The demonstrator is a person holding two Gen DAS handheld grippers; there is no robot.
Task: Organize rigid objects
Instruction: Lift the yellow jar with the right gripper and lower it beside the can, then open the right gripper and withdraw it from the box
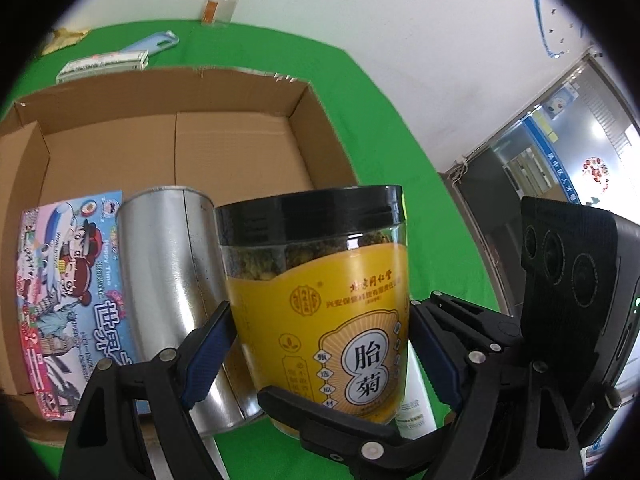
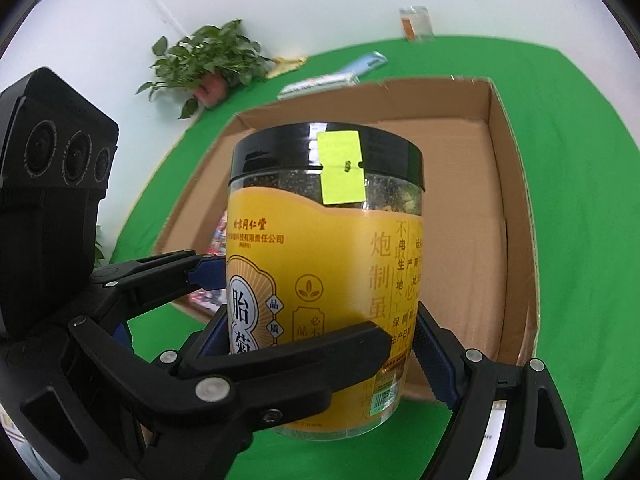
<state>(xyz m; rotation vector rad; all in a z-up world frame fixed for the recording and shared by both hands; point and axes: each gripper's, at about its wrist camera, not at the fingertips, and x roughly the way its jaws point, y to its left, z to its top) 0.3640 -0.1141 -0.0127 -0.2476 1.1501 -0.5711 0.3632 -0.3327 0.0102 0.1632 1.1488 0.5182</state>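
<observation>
A clear jar with a black lid and yellow label [image 1: 324,300] stands between both grippers; it also shows in the right wrist view [image 2: 324,264]. My left gripper [image 1: 320,356] has its blue pads against the jar's two sides. My right gripper [image 2: 320,344] is shut on the same jar from the other side. An open cardboard box [image 1: 172,92] lies behind the jar, and shows in the right wrist view [image 2: 496,184]. A silver tin [image 1: 172,280] and a colourful cartoon box [image 1: 68,296] stand at its near left.
A green cloth [image 1: 392,152] covers the table. At the back lie a long flat white box [image 1: 104,65], a blue flat item [image 1: 150,43] and a small clear cup [image 1: 220,6]. A potted plant [image 2: 208,64] stands at the wall. A white tube [image 1: 414,412] lies under the jar.
</observation>
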